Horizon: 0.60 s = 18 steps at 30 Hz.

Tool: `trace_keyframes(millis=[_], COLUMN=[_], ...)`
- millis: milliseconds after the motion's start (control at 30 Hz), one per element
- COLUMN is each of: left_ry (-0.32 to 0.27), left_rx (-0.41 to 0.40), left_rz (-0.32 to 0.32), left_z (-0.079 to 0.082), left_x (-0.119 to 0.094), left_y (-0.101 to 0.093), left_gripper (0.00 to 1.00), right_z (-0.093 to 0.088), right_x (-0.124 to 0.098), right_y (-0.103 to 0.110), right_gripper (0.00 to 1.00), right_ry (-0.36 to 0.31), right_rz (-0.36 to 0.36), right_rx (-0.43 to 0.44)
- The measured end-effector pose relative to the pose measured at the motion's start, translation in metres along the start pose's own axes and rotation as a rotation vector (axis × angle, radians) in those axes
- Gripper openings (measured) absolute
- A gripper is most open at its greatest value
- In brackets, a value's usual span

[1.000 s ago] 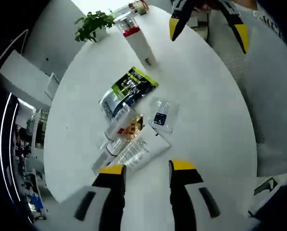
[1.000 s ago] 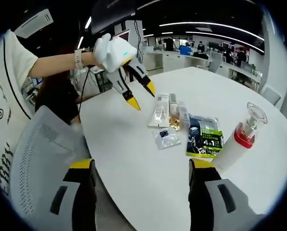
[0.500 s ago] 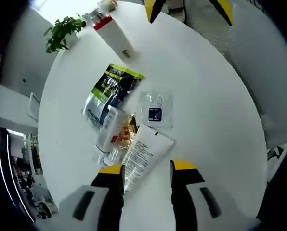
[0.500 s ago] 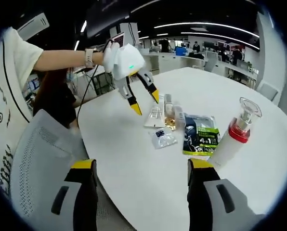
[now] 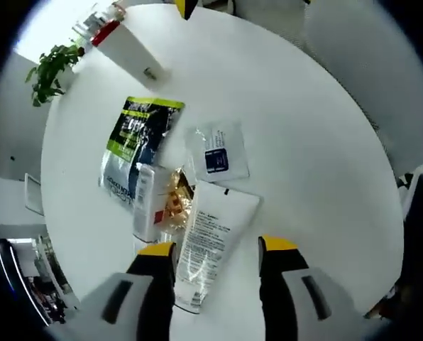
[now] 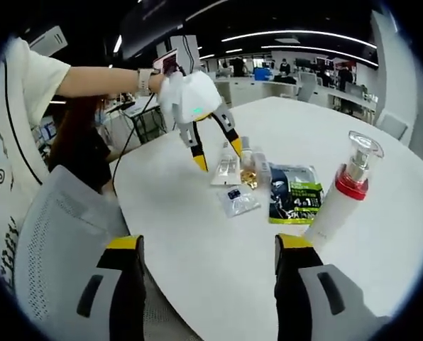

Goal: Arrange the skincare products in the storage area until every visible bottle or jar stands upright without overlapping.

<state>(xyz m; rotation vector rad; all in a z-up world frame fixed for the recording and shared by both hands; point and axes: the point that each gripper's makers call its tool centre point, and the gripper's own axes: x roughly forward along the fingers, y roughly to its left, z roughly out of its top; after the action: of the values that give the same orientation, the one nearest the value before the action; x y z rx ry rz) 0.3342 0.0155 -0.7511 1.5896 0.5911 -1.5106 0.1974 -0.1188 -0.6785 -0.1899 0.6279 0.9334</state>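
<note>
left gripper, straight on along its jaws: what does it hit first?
Probably the white tube lying flat on the table: the left gripper is open with the tube's lower end between its jaws. How far above the tube it is remains unclear.

We see a white tube lying flat, its printed face up, beside a smaller tube and an amber item. A clear sachet and green-black pouch lie flat. A red-collared pump bottle stands upright.
</note>
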Motion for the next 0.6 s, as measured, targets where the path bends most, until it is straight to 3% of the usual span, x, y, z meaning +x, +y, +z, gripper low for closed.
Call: trace_keyframes(millis=[333, 600], left_ry=[0.000, -0.018], left_rx=[0.070, 0.075], left_rz=[-0.092, -0.157], left_z=[0.002, 0.003], left_x=[0.013, 0.017], left_y=[-0.003, -0.004], left_gripper=[0.40, 0.38], right_z=[0.001, 0.000], right_x=[0.000, 0.000], right_y=[-0.005, -0.006], right_gripper=[0.73, 0.71], right_ry=[-0.016, -0.017], right_rz=[0.006, 0.011], right_rx=[0.038, 0.047])
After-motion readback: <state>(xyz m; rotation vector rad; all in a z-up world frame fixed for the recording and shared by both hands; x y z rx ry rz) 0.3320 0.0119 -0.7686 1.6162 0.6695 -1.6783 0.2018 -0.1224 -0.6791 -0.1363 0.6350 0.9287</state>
